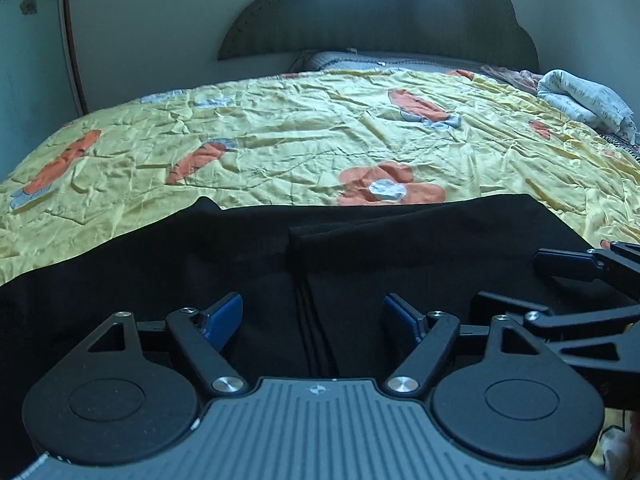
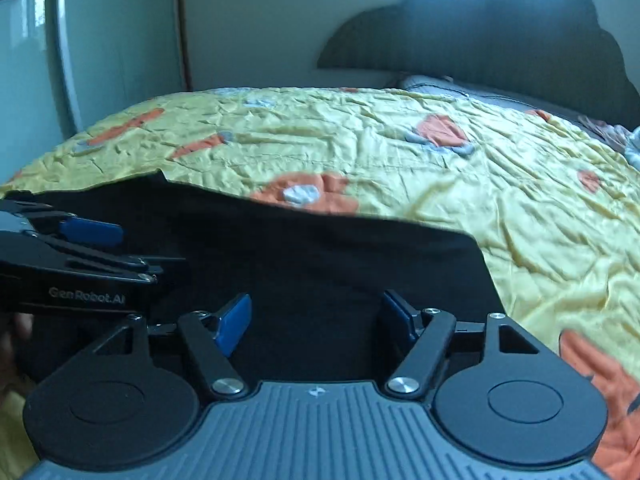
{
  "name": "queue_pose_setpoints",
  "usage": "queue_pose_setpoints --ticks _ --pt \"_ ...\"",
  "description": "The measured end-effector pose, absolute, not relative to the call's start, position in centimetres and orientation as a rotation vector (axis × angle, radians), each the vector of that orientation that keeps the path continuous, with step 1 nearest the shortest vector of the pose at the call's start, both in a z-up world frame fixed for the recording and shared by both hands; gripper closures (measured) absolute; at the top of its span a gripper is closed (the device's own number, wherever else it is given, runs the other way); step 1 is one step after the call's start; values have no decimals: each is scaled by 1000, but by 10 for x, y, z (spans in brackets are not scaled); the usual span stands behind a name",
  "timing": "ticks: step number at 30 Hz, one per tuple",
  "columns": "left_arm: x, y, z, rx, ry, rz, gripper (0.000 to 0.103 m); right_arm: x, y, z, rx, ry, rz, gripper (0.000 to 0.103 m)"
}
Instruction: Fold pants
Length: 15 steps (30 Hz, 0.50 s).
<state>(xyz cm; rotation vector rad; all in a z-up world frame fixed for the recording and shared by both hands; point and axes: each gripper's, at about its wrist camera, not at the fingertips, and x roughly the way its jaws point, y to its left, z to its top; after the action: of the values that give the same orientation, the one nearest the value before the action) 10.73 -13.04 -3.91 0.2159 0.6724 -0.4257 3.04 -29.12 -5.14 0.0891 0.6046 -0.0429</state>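
Between the blue-padded fingers (image 1: 224, 320) of the left gripper (image 1: 312, 316), which stand spread with nothing pinched, lies the black pants (image 1: 240, 248), a stack of folded edges running straight up the gap. Over on the right gripper (image 2: 316, 316) the fingers (image 2: 234, 320) are likewise spread wide above smooth black cloth, gripping nothing. Each gripper shows in the other's view: the right one enters the left view from the right edge, and the left one enters the right view from the left, its side bearing the white lettering "GenRobot.AI" (image 2: 86, 300). Both hover side by side over the near part of the pants, which are laid flat across the near edge of the bed on a crumpled yellow quilt (image 1: 280, 136) with orange and grey flowers. The far hem of the pants runs roughly straight, with a corner at either end. Beyond it the quilt lies open up to the dark scalloped headboard (image 1: 400, 20). A white bundled cloth (image 1: 584, 100) sits at the far right of the bed.
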Motion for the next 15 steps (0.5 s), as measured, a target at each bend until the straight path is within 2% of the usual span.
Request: queue_pose_setpoints --ticks 4,7,15 --pt "105 -127 -45 217 660 -393 12 30 -286 -54 88 609 -37 28" --pt "107 -119 -48 162 659 -373 5 29 -291 -56 132 603 -22 19" --pt "105 -116 -52 142 632 -341 1 26 -291 -61 149 585 -25 12"
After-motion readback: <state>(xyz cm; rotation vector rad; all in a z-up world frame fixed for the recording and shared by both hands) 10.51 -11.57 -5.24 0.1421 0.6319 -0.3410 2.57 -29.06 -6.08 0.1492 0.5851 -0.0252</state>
